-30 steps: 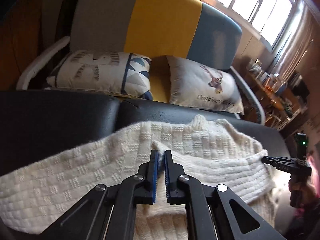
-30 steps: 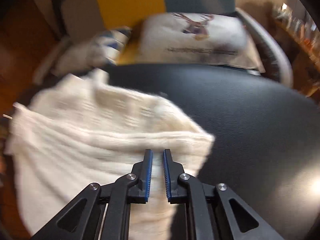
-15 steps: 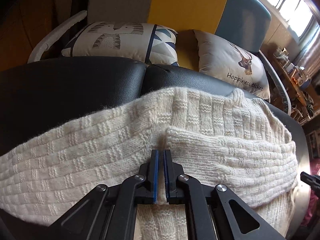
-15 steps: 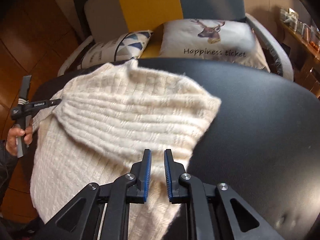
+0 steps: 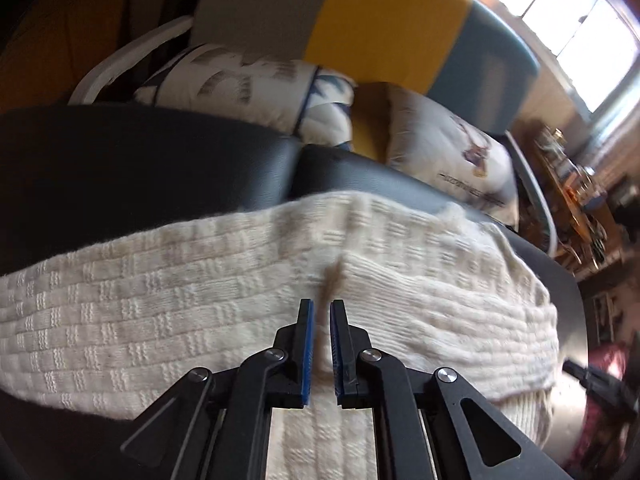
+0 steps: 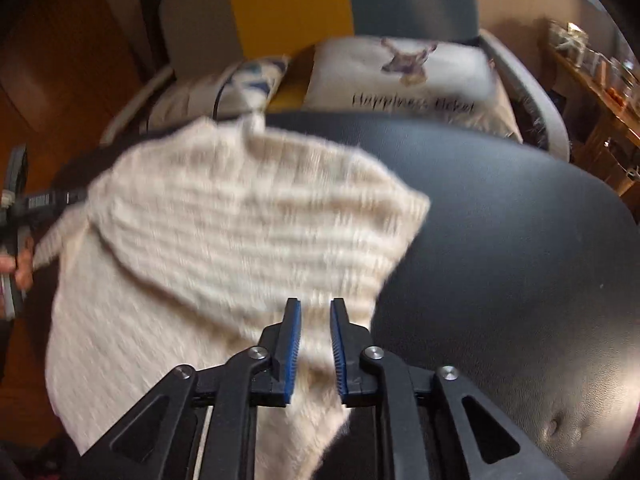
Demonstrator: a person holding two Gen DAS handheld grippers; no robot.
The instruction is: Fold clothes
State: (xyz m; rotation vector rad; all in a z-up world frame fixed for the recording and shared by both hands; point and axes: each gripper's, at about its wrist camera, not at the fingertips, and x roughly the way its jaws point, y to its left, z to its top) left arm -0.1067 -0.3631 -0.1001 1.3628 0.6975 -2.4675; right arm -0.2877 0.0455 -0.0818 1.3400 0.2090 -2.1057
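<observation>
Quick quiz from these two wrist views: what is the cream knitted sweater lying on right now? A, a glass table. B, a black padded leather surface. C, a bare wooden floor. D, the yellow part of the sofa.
B: the cream knitted sweater lies spread over the black padded leather surface, with the sofa and its deer pillow beyond it.

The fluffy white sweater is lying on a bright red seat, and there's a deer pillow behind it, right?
Not quite. The seat is black, not red; the right wrist view shows it plainly. The white sweater does lie on it, with the deer pillow behind.
</observation>
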